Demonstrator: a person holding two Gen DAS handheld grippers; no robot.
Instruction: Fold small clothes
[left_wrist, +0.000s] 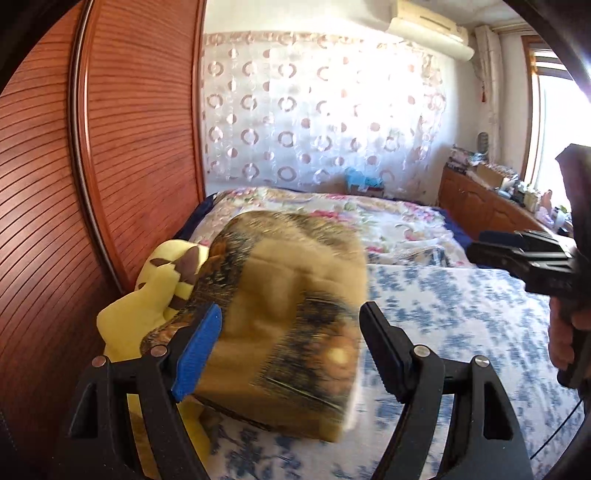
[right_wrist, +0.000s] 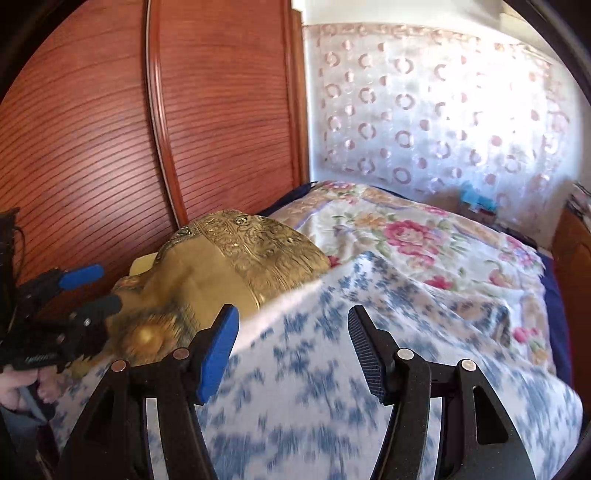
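Note:
A folded tan and gold patterned garment (left_wrist: 284, 317) lies on the blue-and-white floral sheet (left_wrist: 461, 325), partly over a yellow garment (left_wrist: 155, 291). My left gripper (left_wrist: 291, 350) is open, its jaws wide on either side of the folded garment, not gripping it. In the right wrist view the garment (right_wrist: 221, 273) lies at the left by the wardrobe, with the left gripper (right_wrist: 88, 291) open at its near end. My right gripper (right_wrist: 291, 350) is open and empty above the sheet (right_wrist: 332, 369); it also shows in the left wrist view (left_wrist: 491, 251) at the right.
A reddish slatted wardrobe (left_wrist: 92, 147) stands close along the bed's left side. A flowered quilt (left_wrist: 351, 218) covers the far half of the bed. A lace curtain (left_wrist: 314, 110) hangs behind. A wooden cabinet (left_wrist: 487, 206) with clutter stands at the far right.

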